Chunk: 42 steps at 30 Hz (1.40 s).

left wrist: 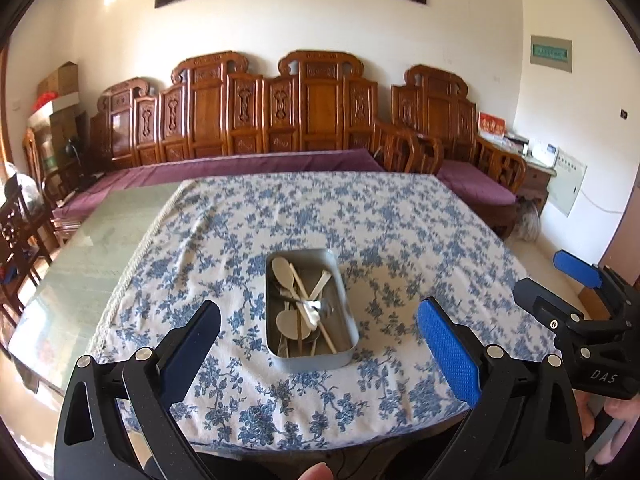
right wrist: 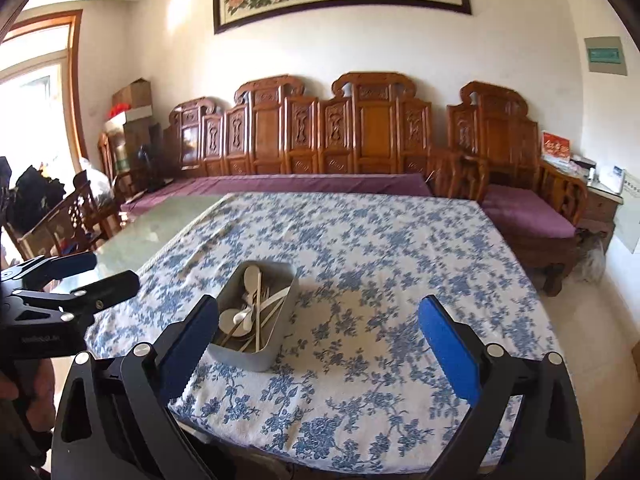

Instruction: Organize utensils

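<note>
A grey metal tray (left wrist: pixel 350 338) sits on the blue-flowered tablecloth (left wrist: pixel 400 232) near the table's front edge. It holds several pale spoons, chopsticks and metal utensils (left wrist: pixel 304 300) in a crossed pile. My left gripper (left wrist: pixel 318 330) is open and empty, held above the near edge with the tray between its fingers in view. My right gripper (right wrist: pixel 318 328) is open and empty, to the right of the tray (right wrist: pixel 240 356), whose utensils (right wrist: pixel 252 308) show beside its left finger. Each gripper shows in the other's view: the right one (left wrist: pixel 576 280), the left one (right wrist: pixel 92 276).
The cloth (right wrist: pixel 380 260) covers most of a glass-topped table (left wrist: pixel 100 232). A carved wooden bench with purple cushions (left wrist: pixel 248 164) runs along the far wall. Wooden chairs (left wrist: pixel 20 232) stand at the left. Bare floor (left wrist: pixel 540 256) lies to the right.
</note>
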### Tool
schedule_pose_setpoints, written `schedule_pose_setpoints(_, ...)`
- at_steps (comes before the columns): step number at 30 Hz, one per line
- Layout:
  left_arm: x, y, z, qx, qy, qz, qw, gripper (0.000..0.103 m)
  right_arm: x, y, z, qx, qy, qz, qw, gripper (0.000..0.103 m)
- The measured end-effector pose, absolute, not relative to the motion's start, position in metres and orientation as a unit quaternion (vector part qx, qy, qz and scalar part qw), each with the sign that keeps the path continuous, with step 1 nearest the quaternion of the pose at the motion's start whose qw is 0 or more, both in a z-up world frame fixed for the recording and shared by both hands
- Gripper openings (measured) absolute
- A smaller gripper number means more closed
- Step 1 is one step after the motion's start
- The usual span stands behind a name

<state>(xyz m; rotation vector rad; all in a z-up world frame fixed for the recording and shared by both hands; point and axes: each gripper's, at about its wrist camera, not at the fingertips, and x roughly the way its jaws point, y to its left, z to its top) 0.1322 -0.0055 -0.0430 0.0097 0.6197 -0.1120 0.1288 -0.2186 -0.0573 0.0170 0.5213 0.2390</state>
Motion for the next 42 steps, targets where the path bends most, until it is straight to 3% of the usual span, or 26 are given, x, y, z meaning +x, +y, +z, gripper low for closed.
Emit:
schedule_pose_setpoints(13, 0.095, -0.011, -0.010, 0.016, 0.253, -0.034, 0.967, 0.095, 0.089, -0.232, -0.018, 0.008, 0.198, 0.107, 0.974, 0.100)
schedule_pose_setpoints(42, 0.088, -0.013, -0.008, 0.001, 0.244, -0.040, 0.969, 0.095, 0.089, -0.230, -0.018, 0.010, 0.200, 0.101, 0.975, 0.100)
